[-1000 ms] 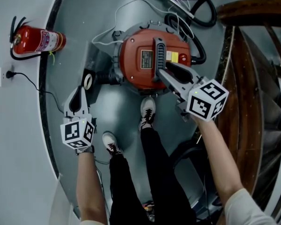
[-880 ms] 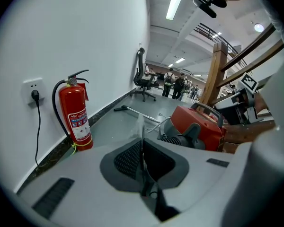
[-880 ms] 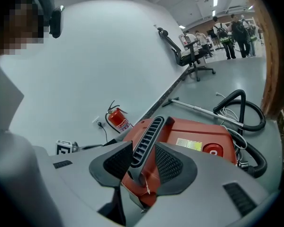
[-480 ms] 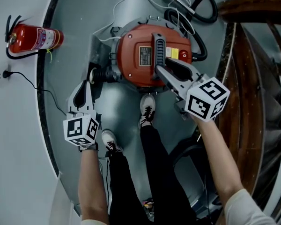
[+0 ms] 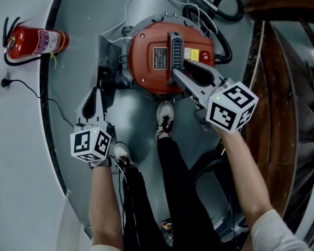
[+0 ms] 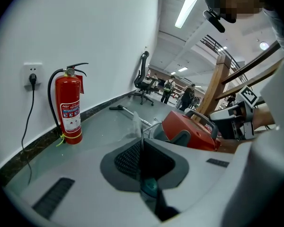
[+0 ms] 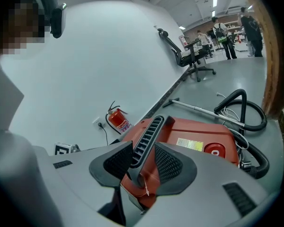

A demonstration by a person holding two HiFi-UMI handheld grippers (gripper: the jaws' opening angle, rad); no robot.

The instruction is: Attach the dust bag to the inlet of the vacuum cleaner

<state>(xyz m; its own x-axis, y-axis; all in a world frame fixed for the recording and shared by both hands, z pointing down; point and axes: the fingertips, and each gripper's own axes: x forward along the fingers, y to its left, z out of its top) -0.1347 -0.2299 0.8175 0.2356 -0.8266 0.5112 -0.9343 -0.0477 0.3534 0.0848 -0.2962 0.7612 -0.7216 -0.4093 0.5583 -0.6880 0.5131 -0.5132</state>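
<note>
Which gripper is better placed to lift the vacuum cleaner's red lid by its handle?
Right, I'd say: the right gripper is closed on the ribbed handle; the left gripper is shut, empty, beside the vacuum cleaner.

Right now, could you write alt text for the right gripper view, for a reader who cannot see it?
The right claw is closed on the black ribbed handle of a red vacuum cleaner. Behind it are a black hose and, by the white wall, a red fire extinguisher.
</note>
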